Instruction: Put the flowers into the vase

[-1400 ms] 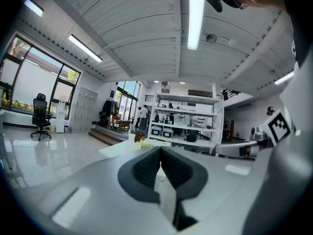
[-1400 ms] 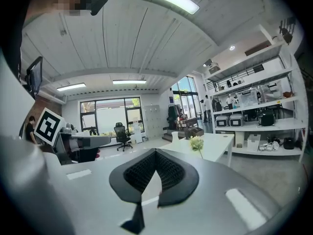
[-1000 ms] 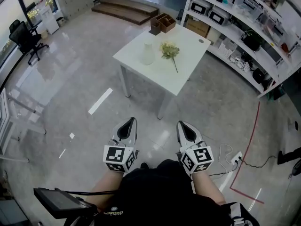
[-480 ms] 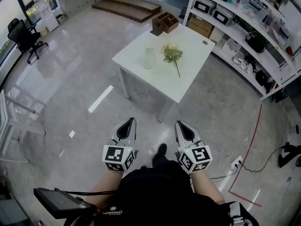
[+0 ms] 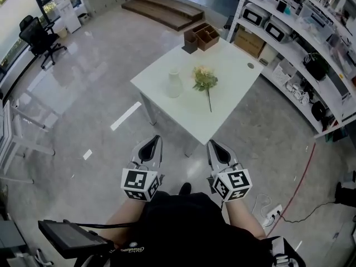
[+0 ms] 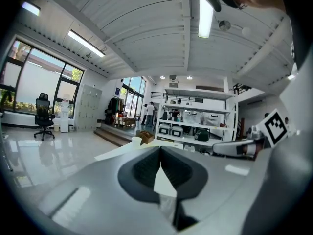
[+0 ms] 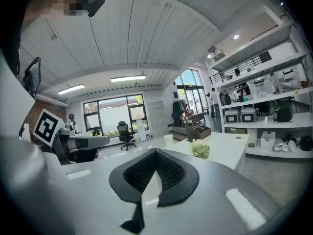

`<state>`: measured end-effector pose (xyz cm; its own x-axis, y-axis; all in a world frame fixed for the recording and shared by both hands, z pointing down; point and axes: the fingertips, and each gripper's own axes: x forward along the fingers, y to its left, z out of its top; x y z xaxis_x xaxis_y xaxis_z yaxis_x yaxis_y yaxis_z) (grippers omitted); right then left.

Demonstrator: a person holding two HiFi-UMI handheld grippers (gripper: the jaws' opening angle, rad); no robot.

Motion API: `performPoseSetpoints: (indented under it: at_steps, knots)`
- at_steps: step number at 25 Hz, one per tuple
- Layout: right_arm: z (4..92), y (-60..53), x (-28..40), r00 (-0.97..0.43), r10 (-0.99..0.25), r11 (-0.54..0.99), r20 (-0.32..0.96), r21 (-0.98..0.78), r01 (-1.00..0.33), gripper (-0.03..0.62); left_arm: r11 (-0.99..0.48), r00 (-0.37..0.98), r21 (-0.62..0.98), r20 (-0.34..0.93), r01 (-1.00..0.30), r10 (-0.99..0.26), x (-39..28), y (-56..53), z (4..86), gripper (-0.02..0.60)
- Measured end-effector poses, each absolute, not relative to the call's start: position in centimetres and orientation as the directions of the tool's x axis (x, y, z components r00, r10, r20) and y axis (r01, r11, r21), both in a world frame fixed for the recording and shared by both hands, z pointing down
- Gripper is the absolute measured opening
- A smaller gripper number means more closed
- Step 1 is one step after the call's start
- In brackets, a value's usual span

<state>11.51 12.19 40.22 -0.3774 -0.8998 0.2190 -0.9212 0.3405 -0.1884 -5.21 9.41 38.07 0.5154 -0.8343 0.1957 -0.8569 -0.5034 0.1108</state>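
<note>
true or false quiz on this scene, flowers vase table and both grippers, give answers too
1. The flowers lie on the table, outside the vase. True.
2. The right gripper holds the flower stem. False: its jaws are shut on nothing.
3. The vase stands upright, left of the flowers in the head view. True.
4. The left gripper hangs over the tabletop. False: it is short of the table, over the floor.
5. A wooden box sits at the table's far corner. True.

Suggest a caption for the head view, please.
Shut left gripper and right gripper short of a white square table with white vase and yellow-green flower sprig.
</note>
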Motion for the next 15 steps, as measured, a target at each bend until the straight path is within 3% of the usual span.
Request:
performPoseSetpoints:
  at_steps: [15]
  knots:
    - [41.9,-0.5,12.7,-0.388,-0.891,0.343,0.234,-0.212,-0.915,-0.002,-0.492,0.512,0.141,0.216,-0.859,-0.831,-4.0,-2.8,40.2,0.007]
